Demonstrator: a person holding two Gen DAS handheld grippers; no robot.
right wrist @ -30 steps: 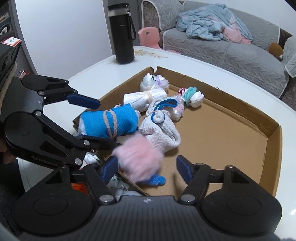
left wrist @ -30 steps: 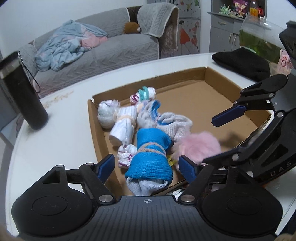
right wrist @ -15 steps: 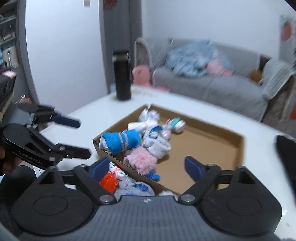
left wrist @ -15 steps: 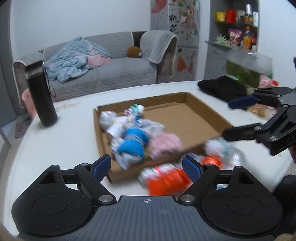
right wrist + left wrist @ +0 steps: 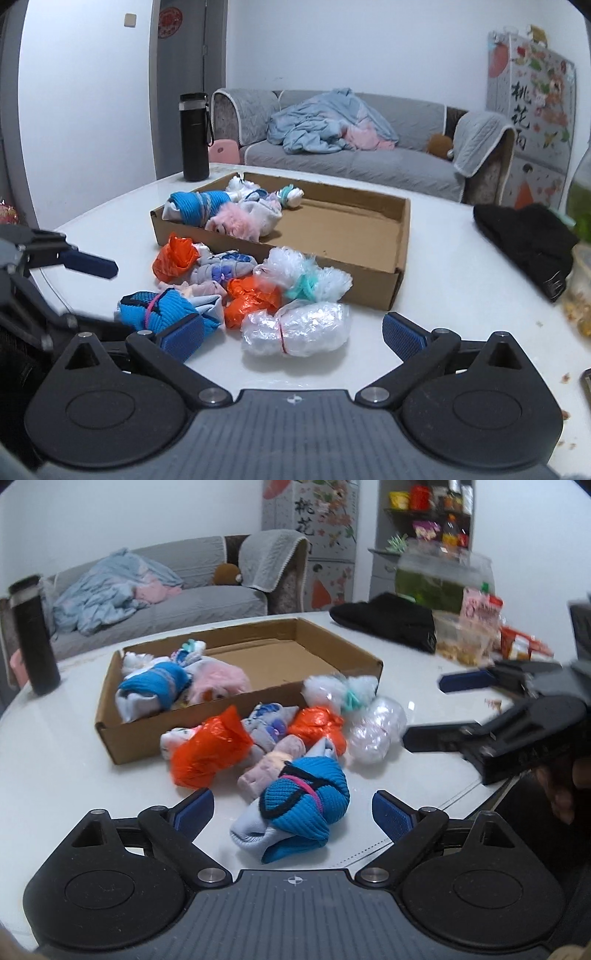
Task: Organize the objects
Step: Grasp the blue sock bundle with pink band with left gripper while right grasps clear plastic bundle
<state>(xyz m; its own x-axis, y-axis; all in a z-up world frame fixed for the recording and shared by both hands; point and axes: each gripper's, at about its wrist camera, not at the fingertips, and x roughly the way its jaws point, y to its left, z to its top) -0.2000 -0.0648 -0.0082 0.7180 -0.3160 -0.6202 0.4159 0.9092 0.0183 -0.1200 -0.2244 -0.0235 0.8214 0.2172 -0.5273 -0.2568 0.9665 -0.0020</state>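
Note:
A shallow cardboard box (image 5: 110, 734) (image 5: 369, 291) sits on the white table and holds several rolled bundles, among them a blue one (image 5: 159, 683) and a pink fluffy one (image 5: 221, 681) (image 5: 232, 223). In front of it lies a loose pile: orange bags (image 5: 208, 751) (image 5: 251, 299), a clear plastic bundle (image 5: 295, 328) (image 5: 375, 731), a blue sock roll (image 5: 299, 805) (image 5: 166, 306). My left gripper (image 5: 291, 814) is open and empty, just before the blue roll. My right gripper (image 5: 291, 334) is open and empty, before the clear bundle.
A black bottle (image 5: 33, 635) (image 5: 195, 136) stands on the table behind the box. Black cloth (image 5: 388, 624) (image 5: 528, 236) and snack packets (image 5: 480, 627) lie at the right. A grey sofa (image 5: 351, 147) stands beyond the table.
Both grippers have drawn back and up from the box. The pink fluffy bundle now lies in the box. The loose pile in front of the box has come into view.

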